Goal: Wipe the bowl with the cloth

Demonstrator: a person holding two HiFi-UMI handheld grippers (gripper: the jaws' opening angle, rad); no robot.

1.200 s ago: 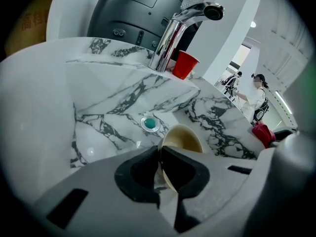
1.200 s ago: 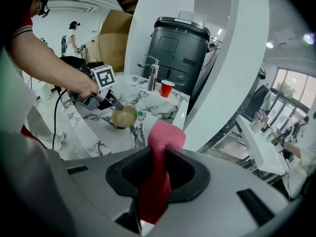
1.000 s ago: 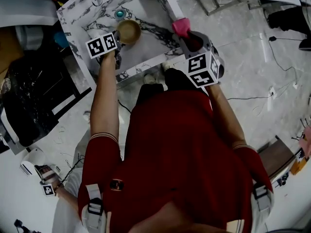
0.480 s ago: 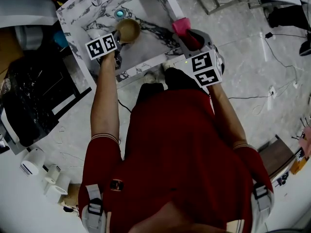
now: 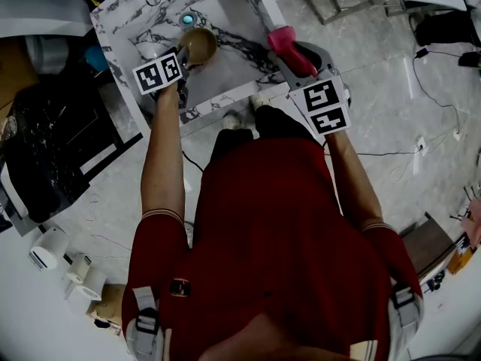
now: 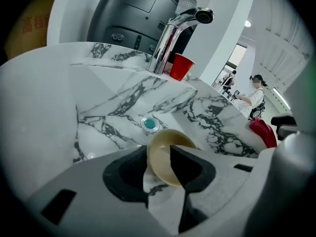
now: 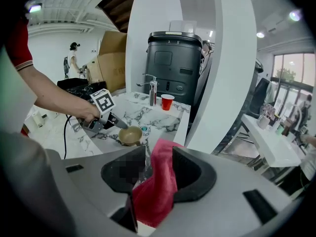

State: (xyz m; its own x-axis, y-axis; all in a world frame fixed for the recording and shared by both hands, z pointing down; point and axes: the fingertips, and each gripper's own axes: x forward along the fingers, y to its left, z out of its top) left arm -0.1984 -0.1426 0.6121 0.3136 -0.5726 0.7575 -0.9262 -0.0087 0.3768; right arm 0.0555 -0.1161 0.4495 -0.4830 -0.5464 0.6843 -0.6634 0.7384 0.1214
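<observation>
While your left gripper (image 6: 159,153) stands with its jaws spread wide, having just been opening, the rim of the tan bowl (image 6: 170,138) lies between them and neither pad pinches it. Your right gripper (image 7: 159,157) has been opening too. The red cloth (image 7: 155,191) is bunched between its jaws and leans on the right one, with a sliver of gap on the other side, so it looks loose rather than clamped.

The bowl sits in the marble sink (image 6: 113,117), just beside the teal drain (image 6: 149,124). The cloth is well apart from it, out by the sink's right rim.

No wiping contact exists now, and both tools appear to be letting go. If you mean to wipe further, you need to close the left jaws firmly on the rim. You then need to squeeze the cloth tight and carry it across into the bowl's hollow.

Little writing can be read. The square markers (image 5: 158,72) carry only black-and-white patterns. The orange characters (image 6: 32,23) at the left gripper view's top corner are too blurred to read. The faucet (image 6: 170,38), the red cup (image 6: 180,66) and the dark grey machine (image 6: 133,14) behind them show no legible brand.
</observation>
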